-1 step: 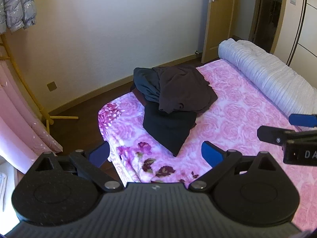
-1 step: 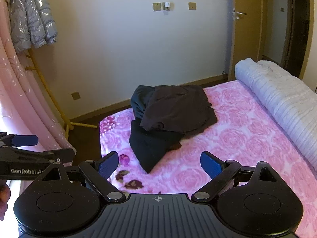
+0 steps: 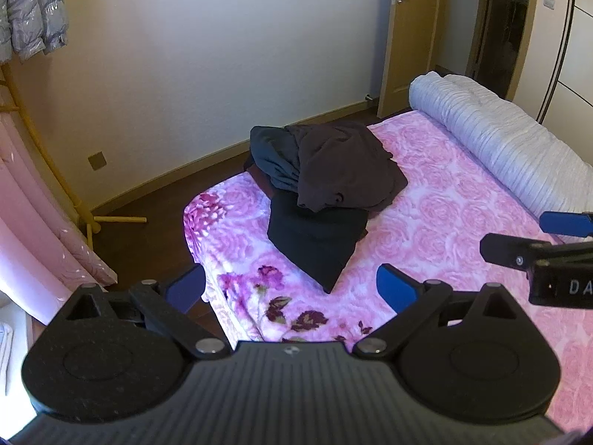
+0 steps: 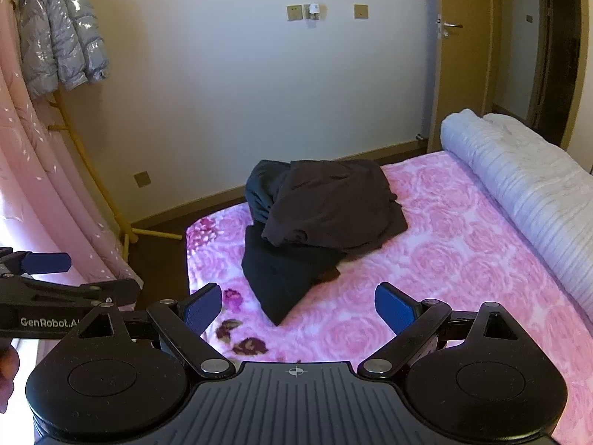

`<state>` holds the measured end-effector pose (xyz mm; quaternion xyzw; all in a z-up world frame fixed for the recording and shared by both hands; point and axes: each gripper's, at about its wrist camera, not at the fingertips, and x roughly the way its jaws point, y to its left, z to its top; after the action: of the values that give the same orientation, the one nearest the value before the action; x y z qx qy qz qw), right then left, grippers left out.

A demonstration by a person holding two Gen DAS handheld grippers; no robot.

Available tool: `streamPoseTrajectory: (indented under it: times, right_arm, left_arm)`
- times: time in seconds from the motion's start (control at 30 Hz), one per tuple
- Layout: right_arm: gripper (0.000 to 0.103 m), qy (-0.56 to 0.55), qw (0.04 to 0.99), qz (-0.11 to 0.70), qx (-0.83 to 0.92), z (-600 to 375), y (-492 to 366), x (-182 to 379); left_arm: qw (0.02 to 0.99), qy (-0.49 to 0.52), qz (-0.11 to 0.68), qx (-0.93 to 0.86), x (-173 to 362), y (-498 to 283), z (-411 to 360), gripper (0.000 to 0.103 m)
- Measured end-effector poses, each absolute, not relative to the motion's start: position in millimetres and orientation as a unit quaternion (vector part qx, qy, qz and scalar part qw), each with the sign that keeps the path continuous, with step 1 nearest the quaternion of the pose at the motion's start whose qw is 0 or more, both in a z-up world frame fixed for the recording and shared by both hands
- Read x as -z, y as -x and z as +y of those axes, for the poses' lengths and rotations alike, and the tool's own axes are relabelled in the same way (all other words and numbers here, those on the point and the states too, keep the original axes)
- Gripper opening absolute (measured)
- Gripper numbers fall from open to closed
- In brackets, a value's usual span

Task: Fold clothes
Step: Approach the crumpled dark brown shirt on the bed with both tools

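Dark clothes [image 3: 326, 185] lie in a rumpled heap on a pink rose-patterned bed [image 3: 463, 222], near its far left corner, with a brownish garment draped over black ones. Both hand-held grippers hover at the near side, well apart from the heap and touching no cloth. Seen from its own camera, the left gripper [image 3: 292, 287] has its blue-padded jaws spread wide with nothing between them, the heap ahead of it. The right gripper [image 4: 298, 309] is likewise released and empty, the heap ahead. A rolled white quilt [image 4: 519, 193] runs along the bed's right side
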<state>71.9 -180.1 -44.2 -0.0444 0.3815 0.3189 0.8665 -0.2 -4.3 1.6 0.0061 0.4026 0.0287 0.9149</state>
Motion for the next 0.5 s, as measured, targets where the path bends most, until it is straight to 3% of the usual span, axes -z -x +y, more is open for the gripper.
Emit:
streamPoseTrajectory:
  times: [0.5]
  right_arm:
    - [0.093, 0.051, 0.874, 0.382, -0.296, -151, -118, 62]
  left_arm:
    - [0.909, 0.05, 0.414, 0.025, 13, -52, -9, 0.096]
